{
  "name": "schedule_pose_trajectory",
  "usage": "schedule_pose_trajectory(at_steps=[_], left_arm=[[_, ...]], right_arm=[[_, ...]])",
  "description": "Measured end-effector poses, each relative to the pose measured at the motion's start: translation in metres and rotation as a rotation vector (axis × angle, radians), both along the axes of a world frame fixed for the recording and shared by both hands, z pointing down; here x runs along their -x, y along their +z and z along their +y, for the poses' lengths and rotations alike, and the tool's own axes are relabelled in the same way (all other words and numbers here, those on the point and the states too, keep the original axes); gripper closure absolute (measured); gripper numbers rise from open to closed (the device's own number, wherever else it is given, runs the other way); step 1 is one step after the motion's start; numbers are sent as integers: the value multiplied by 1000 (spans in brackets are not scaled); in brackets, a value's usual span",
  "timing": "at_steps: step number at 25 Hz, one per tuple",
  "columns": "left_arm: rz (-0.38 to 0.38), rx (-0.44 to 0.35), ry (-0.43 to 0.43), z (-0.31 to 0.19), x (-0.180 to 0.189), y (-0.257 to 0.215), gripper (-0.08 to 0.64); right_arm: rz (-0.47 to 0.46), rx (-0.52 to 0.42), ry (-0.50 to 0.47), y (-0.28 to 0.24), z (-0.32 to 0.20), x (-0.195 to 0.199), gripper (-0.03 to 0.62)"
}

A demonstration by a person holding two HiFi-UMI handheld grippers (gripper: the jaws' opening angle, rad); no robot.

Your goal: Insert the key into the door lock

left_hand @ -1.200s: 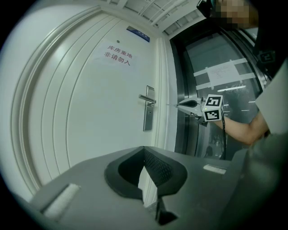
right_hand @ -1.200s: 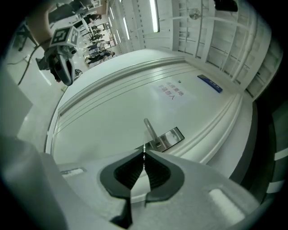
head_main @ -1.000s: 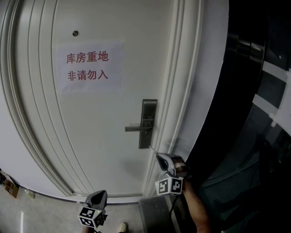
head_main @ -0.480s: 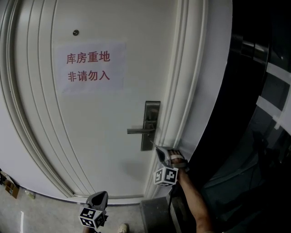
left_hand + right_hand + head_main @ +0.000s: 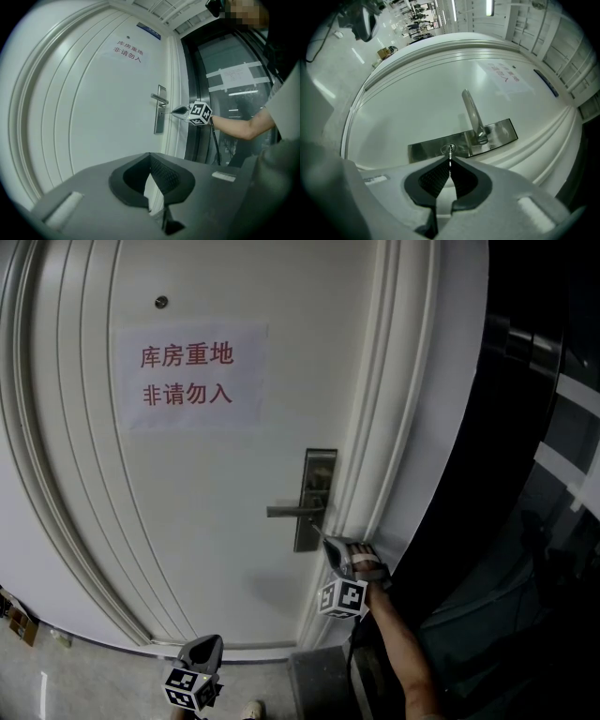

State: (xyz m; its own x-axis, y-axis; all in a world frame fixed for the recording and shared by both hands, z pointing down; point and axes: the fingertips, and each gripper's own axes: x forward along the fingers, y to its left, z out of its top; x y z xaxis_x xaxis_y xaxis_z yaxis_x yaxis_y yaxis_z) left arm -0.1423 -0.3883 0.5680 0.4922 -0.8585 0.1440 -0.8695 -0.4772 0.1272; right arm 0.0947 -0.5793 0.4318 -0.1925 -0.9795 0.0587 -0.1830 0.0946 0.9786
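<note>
Key (image 5: 450,153) between tongs (image 5: 450,160), seemingly at lock (image 5: 443,150)

The door (image 5: 216,521) stands far ahead of you. The sign (image 5: 192,376) sits on its upper left part, with the peephole (image 5: 161,303) above it. The lock plate (image 5: 319,474) stands upright near the door's right edge, below and right of the sign. The handle (image 5: 292,512) runs left from the plate. The keyhole (image 5: 449,149) is in the plate, below the handle's root. Your right tool (image 5: 327,545) is just near the plate's lower end, with the key (image 5: 450,159) between its jaws and the key's tip at the keyhole. Your left tool (image 5: 204,645) hangs low and to the left, nearer you and well apart from the plate. A glass wall (image 5: 544,474) lies right of the door's frame.
</note>
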Motion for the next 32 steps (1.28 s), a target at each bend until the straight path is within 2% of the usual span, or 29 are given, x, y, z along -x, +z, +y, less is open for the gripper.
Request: schedule_pose_trajectory(at_steps=[21, 32], left_arm=[[8, 9, -13, -6, 7, 4, 558], [8, 14, -16, -5, 8, 6, 558]], right_arm=[[12, 10, 23, 0, -15, 1, 581], [82, 1, 47, 4, -21, 2, 581]])
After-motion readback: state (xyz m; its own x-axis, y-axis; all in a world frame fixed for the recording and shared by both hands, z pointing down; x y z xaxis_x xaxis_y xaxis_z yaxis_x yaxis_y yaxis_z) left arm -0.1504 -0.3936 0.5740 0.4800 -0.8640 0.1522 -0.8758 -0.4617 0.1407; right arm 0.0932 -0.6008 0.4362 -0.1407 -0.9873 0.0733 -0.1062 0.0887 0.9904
